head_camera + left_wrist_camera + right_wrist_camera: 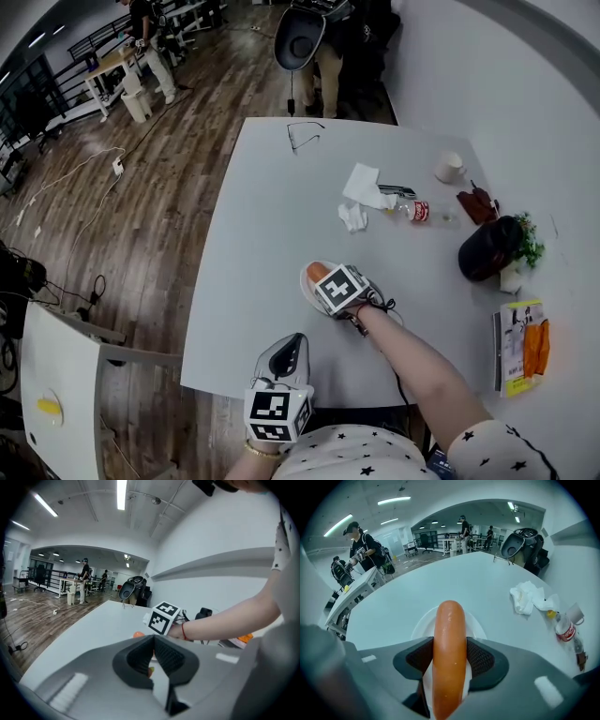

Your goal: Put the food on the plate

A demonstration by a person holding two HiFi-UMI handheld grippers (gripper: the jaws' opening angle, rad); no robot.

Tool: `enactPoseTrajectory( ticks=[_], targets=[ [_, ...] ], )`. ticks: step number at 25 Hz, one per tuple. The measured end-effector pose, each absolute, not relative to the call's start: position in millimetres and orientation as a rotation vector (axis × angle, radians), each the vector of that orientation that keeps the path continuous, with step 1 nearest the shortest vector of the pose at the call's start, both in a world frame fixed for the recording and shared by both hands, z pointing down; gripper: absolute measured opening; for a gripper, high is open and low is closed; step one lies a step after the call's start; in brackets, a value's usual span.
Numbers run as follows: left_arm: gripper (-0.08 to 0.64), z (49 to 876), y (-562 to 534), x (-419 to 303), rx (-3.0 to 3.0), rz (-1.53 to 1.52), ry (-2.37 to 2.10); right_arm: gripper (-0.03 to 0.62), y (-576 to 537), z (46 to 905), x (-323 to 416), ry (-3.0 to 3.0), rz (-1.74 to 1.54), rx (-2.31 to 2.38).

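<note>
1. The right gripper is clamping a sausage about its middle. The jaws are standing only as far apart as the sausage is thick, with both ribbed pads pressing its sides, and the far end is sticking out past the tips.
2. The sausage is hanging lengthwise over a white plate, which is showing on both sides of it and beyond its tip. The head view is also showing its orange end over the plate's rim, in the middle of the table's near half. I cannot tell whether it is already touching the plate.
3. The left gripper is sitting back at the table's near edge, apart from the plate. Its jaws are meeting at the tips and gripping nothing I can make out.
4. Further out on the white table, a crumpled tissue, a small bottle, a cup and a pair of glasses are lying well apart from the plate.
5. To my reading, the placing step is under way, with the food over its target but not yet let go.
6. The next move is probably calling for lowering the sausage flat onto the plate's centre, then opening the jaws gently so it is not rolling off the rim.
</note>
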State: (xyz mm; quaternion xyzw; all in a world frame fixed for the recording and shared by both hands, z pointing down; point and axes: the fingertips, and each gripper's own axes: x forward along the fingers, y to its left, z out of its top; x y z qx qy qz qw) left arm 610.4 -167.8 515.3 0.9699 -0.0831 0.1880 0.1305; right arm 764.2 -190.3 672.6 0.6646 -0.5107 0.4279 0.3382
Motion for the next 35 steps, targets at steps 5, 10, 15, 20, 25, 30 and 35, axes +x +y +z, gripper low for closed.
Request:
enactPoseTrajectory(
  ticks=[5, 10, 15, 20, 25, 30, 35],
  targets=[
    [0.008, 509, -174, 605, 2.825, 0.521, -0.258, 0.218, -201, 630, 762, -1.401, 0.999, 1.955],
    [0.008, 501, -176, 600, 2.831, 0.496, -0.258, 0.117, -184, 568, 725, -1.552, 0.968, 2.241],
    [0.008, 490, -175, 593, 2.854, 0.463, -0.238, 0.000, -154, 520, 670, -1.704, 0.901, 2.516],
    [0.008, 485, -170, 579, 2.860, 0.458, -0.219, 0.000, -128, 495, 627, -1.701, 0.819, 2.632],
    [0.008, 485, -157, 563, 2.869, 0.470, -0.193, 0.000, -111, 492, 591, -1.671, 0.764, 2.649],
    [0.008, 487, -145, 547, 2.878, 0.487, -0.168, -0.002, -99, 491, 571, -1.640, 0.728, 2.656],
    [0.008, 482, -144, 534, 2.880, 0.469, -0.176, -0.002, -99, 487, 554, -1.647, 0.704, 2.641]
  ],
)
